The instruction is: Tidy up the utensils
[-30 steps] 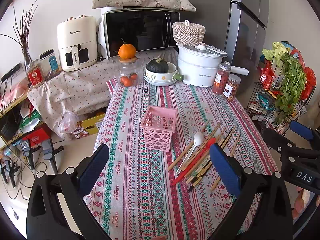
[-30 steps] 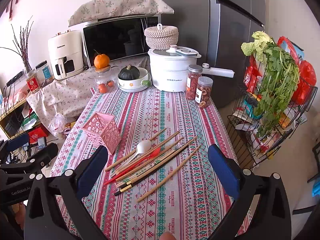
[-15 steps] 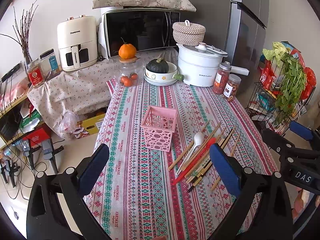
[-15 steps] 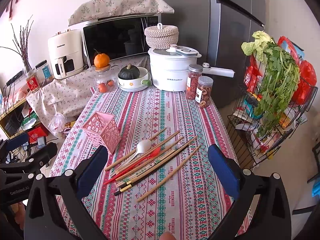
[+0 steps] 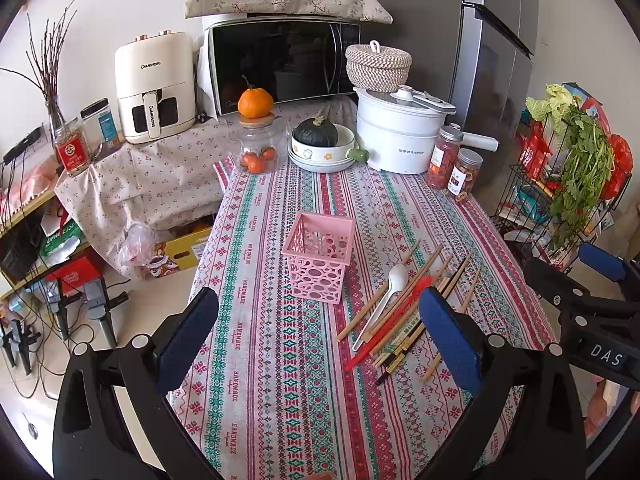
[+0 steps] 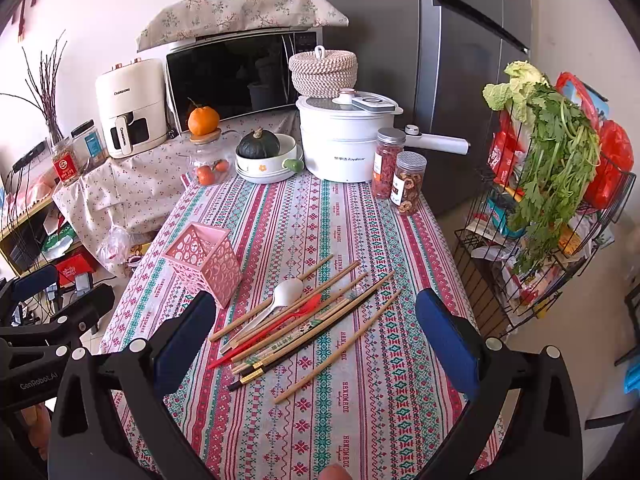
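A pink perforated basket (image 5: 319, 256) stands upright mid-table; it also shows in the right wrist view (image 6: 205, 257). To its right lie several wooden chopsticks (image 6: 316, 320), a white spoon (image 6: 286, 293) and a red spoon (image 6: 280, 322) in a loose pile; the pile also shows in the left wrist view (image 5: 404, 304). My left gripper (image 5: 318, 332) is open and empty, held above the table's near left. My right gripper (image 6: 316, 332) is open and empty, above the near edge just short of the pile.
A white pot (image 6: 344, 140), two spice jars (image 6: 400, 176), a bowl with a squash (image 6: 264, 156) and a glass jar (image 6: 208, 164) stand at the table's far end. A wire rack with greens (image 6: 552, 184) is to the right. The floor and clutter lie left.
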